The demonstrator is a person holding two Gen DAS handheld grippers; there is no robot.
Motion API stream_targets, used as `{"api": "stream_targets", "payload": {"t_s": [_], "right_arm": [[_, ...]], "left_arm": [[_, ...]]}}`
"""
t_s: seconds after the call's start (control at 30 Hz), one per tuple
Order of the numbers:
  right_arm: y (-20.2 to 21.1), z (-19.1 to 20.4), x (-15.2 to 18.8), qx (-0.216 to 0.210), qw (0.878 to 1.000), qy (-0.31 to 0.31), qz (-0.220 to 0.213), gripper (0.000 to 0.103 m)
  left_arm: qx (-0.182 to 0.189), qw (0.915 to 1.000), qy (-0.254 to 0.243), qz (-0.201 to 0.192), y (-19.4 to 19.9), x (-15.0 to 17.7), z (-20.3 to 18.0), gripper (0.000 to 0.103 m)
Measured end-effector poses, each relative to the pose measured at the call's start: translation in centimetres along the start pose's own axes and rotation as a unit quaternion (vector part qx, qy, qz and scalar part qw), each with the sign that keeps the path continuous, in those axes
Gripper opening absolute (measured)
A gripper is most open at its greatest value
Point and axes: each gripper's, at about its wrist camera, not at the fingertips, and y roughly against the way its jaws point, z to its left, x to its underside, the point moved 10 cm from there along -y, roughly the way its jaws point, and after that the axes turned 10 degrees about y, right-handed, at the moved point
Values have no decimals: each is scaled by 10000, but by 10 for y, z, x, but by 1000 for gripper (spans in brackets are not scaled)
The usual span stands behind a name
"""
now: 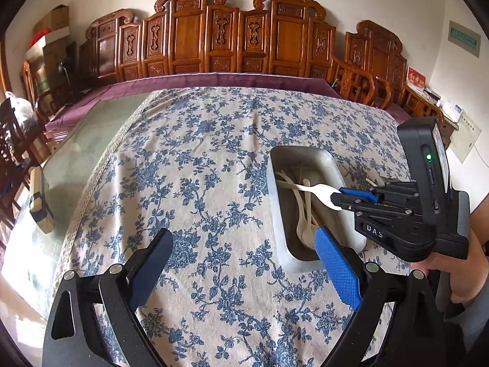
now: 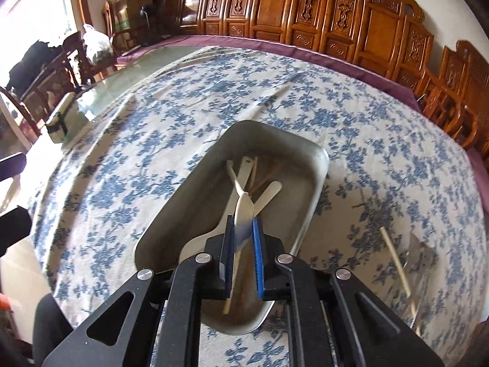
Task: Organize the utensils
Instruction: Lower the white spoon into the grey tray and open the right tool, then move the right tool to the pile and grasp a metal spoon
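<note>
Metal, dull and grey, the tray [image 1: 305, 263] sits on the blue-flowered tablecloth [image 1: 198, 153] and holds a loose heap of pale plastic utensils [image 1: 302, 214] and thin wooden sticks.

Your right gripper [image 1: 337, 197] hangs over the tray's right rim with a white plastic fork [image 1: 318, 189] between its fingers; the prongs poke out by the tips and the handle reaches left across the tray. In the right wrist view the fork [image 2: 243, 214] stands between the blue pads [image 2: 258, 260], which are close together but slightly parted, so you cannot tell whether they press on it.

Your left gripper [image 1: 244, 263] hovers nearer you, its fingers spread wide and empty, the blue pad [image 1: 336, 272] overlapping the tray's near corner in the left wrist view.

One more stick [image 2: 397, 266] lies on the cloth to the right of the tray, apart from it, partly under a clear wrapper [image 2: 423, 253].
</note>
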Motion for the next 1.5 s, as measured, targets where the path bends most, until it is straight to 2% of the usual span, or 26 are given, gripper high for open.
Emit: {"api": "stream_targets", "payload": {"t_s": [0.07, 0.23, 0.33, 0.63, 0.83, 0.9, 1.13, 1.33, 1.5], "right_arm": [[1, 10, 3, -371, 9993, -52, -4, 18], [10, 22, 9, -630, 9980, -18, -81, 19], [20, 20, 12, -709, 9973, -43, -172, 26], [53, -12, 31, -383, 9985, -83, -379, 26], [81, -53, 68, -105, 9985, -201, -501, 28], [87, -74, 88, 62, 9985, -258, -487, 33], [102, -138, 144, 413, 9968, -572, -363, 33], [108, -180, 171, 577, 9954, -723, -266, 33], [104, -196, 184, 538, 9948, -851, -124, 33]], "left_arm": [[-1, 10000, -22, -1, 0, 1, -1, 90], [7, 10000, -42, 8, 0, 2, -4, 90], [18, 10000, -74, 10, 0, 3, -6, 90], [70, 9997, -239, -9, 4, 10, -25, 90], [80, 9992, -382, 7, 2, 18, -44, 90], [86, 9991, -407, 27, 0, 21, -52, 90], [153, 9989, -443, 92, -3, 31, -80, 90], [246, 9985, -439, 203, -12, 37, -106, 90], [342, 9977, -487, 338, -22, 41, -131, 90]]}}
